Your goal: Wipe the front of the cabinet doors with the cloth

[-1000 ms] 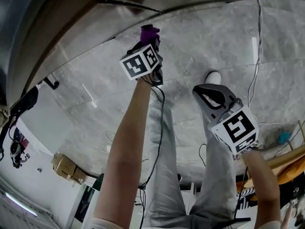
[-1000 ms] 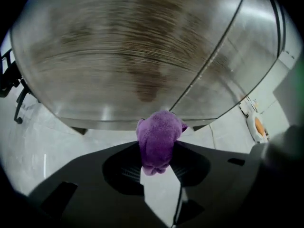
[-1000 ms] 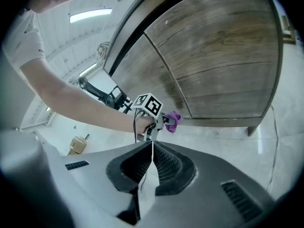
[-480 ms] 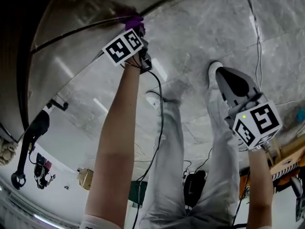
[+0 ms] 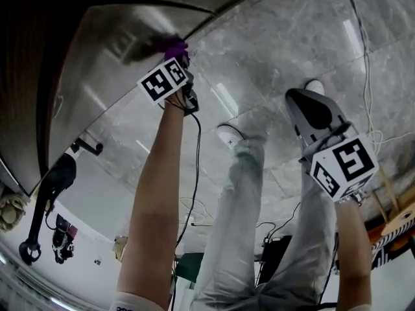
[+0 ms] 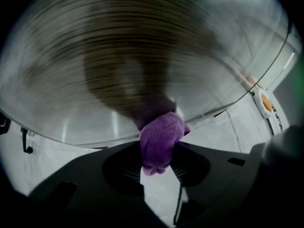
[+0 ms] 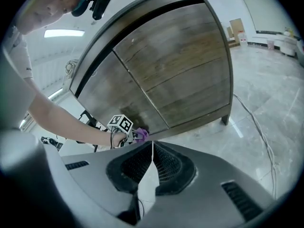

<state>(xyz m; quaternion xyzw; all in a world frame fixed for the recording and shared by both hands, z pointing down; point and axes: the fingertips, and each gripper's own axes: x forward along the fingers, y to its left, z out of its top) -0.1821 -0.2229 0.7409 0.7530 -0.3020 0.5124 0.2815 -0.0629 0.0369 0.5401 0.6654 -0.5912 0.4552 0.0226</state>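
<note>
The purple cloth (image 6: 159, 139) is bunched between the jaws of my left gripper (image 6: 157, 151), which is shut on it. It presses against the lower part of the brown wooden cabinet door (image 6: 142, 56). In the head view the left gripper (image 5: 174, 56) holds the cloth (image 5: 172, 46) on the cabinet door (image 5: 110, 63) near its bottom edge. My right gripper (image 7: 152, 148) is shut with nothing in it and hangs back over the floor, seen in the head view as the right gripper (image 5: 312, 105). From the right gripper view the cabinet (image 7: 175, 65) shows whole, with the cloth (image 7: 141, 135) at its lower left.
Grey marble floor (image 5: 292, 50) spreads under the cabinet. A thin cable (image 5: 360, 37) runs across it. The person's legs and white shoe (image 5: 230, 135) stand between the grippers. A cabinet foot (image 7: 225, 120) shows at the lower right corner. Equipment lies at the left (image 5: 45, 199).
My left gripper with the cloth has slid left and up onto the lower cabinet door. The right gripper has drifted right and slightly up. The person's feet have shifted.
</note>
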